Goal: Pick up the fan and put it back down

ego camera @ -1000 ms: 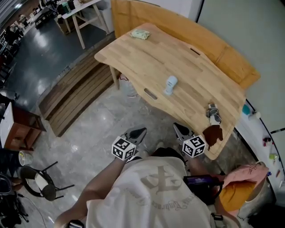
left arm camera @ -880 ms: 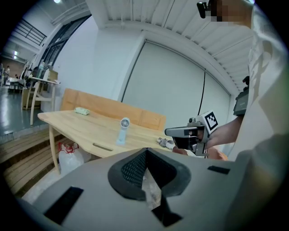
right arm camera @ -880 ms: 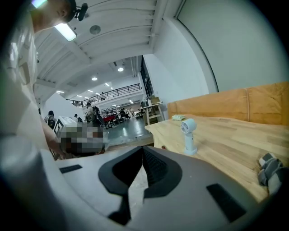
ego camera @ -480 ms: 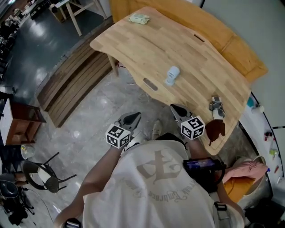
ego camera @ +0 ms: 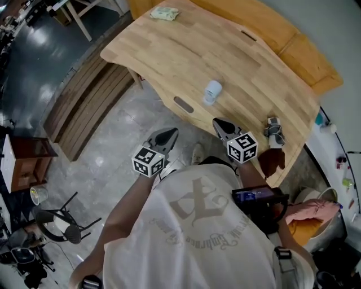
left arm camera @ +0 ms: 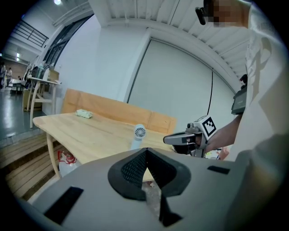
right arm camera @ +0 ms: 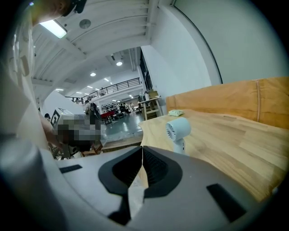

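Note:
A small pale-blue handheld fan (ego camera: 212, 91) stands upright near the front edge of the wooden table (ego camera: 169, 51). It also shows in the left gripper view (left arm camera: 139, 134) and in the right gripper view (right arm camera: 178, 131). My left gripper (ego camera: 168, 135) hangs over the floor short of the table edge, its jaws shut and empty (left arm camera: 145, 151). My right gripper (ego camera: 220, 125) is at the table's front edge, a short way in front of the fan, also shut and empty (right arm camera: 142, 149). Neither touches the fan.
A green cloth (ego camera: 164, 13) lies at the table's far left. A small grey-and-white object (ego camera: 274, 132) and a dark brown patch (ego camera: 272, 161) sit at the right end. A wooden bench back (ego camera: 304, 53) runs behind. Plank steps (ego camera: 84, 104) and a black chair (ego camera: 56, 226) stand on the left.
Both grippers have moved forward toward the table's front edge, the right one reaching it. The fan has not moved on the table.

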Available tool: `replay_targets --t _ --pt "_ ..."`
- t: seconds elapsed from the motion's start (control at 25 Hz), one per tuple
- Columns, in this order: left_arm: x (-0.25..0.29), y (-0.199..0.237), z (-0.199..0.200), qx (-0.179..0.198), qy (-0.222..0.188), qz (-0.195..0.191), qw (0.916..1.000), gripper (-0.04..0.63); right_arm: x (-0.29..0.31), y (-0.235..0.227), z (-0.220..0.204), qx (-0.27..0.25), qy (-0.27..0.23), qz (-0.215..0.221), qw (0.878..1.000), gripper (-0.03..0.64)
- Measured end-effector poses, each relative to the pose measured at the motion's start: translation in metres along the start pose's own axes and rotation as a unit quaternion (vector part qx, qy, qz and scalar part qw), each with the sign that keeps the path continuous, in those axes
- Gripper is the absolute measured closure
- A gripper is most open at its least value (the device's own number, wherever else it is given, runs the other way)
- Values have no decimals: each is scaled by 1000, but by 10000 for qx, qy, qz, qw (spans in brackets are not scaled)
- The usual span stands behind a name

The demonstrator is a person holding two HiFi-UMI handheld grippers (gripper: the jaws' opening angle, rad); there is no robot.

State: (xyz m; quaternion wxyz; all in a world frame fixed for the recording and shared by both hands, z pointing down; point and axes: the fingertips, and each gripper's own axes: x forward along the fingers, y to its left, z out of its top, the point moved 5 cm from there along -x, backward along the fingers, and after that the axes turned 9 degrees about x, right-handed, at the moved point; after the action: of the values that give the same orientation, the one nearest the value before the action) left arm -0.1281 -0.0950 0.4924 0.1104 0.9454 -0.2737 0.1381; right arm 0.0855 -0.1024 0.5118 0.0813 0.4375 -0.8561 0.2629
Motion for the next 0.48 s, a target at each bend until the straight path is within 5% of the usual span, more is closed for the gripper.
replay_targets --t 0.48 --pt "38 19 -2 -123 271 0 9996 586 35 -61 -8 -101 437 -179 9988 601"
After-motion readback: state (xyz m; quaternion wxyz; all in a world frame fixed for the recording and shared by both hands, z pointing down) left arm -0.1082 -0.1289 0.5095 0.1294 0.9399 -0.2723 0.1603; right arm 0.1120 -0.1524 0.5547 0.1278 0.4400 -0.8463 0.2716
